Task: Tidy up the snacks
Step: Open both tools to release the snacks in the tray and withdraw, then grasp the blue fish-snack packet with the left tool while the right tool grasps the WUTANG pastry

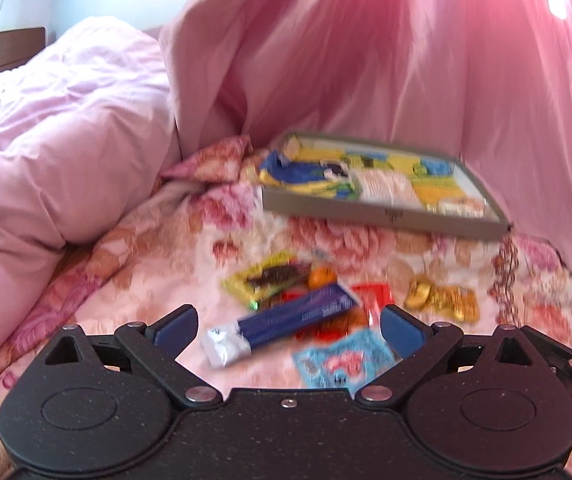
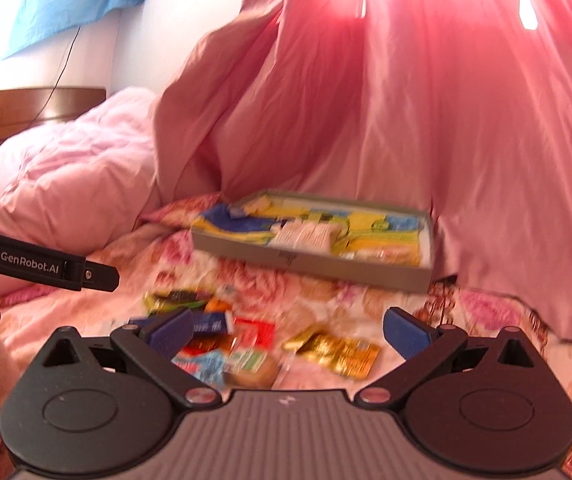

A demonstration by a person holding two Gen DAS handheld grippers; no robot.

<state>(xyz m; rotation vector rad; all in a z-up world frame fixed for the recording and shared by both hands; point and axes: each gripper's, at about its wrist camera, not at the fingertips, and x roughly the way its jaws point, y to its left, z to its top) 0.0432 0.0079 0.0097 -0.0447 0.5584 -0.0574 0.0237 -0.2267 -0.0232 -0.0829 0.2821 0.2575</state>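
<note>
Left gripper [image 1: 289, 326] open above blue wrapper [image 1: 282, 322]; snack box [image 1: 382, 216] behind.

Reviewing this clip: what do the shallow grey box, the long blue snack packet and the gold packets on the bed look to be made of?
Shallow grey box: probably cardboard, matte, with thin straight walls and crisp corners.
Long blue snack packet: likely glossy plastic or foil film; its crimped silver end catches light.
Gold packets: apparently metallic foil wrap, shiny and crinkled, though blur hides detail.
</note>
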